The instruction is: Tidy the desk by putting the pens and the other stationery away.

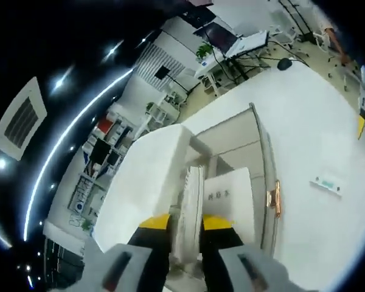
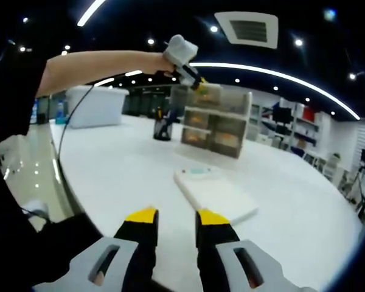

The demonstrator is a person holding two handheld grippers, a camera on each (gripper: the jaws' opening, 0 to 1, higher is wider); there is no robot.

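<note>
My left gripper [image 1: 187, 228] is shut on a thin white flat item [image 1: 190, 201] seen edge-on, with a ribbed edge. It is held at the top of the translucent drawer organizer [image 1: 231, 152], next to a white block [image 1: 143, 182] and a white card with print [image 1: 228, 194]. In the right gripper view the left gripper [image 2: 185, 64], on a person's arm, hovers over that drawer organizer [image 2: 216, 125]. A black pen holder [image 2: 162, 128] stands left of the organizer. My right gripper [image 2: 174, 222] is open and holds nothing, low over the white desk [image 2: 121, 164], just short of a white pad [image 2: 216, 191].
A small white and teal item [image 1: 325, 184] lies on the desk. A dark round object [image 1: 284, 62] sits near the desk's far edge. A white box [image 2: 97, 103] stands at the back left. The desk edge [image 2: 58, 164] runs along the left, by a dark sleeve [image 2: 30, 243].
</note>
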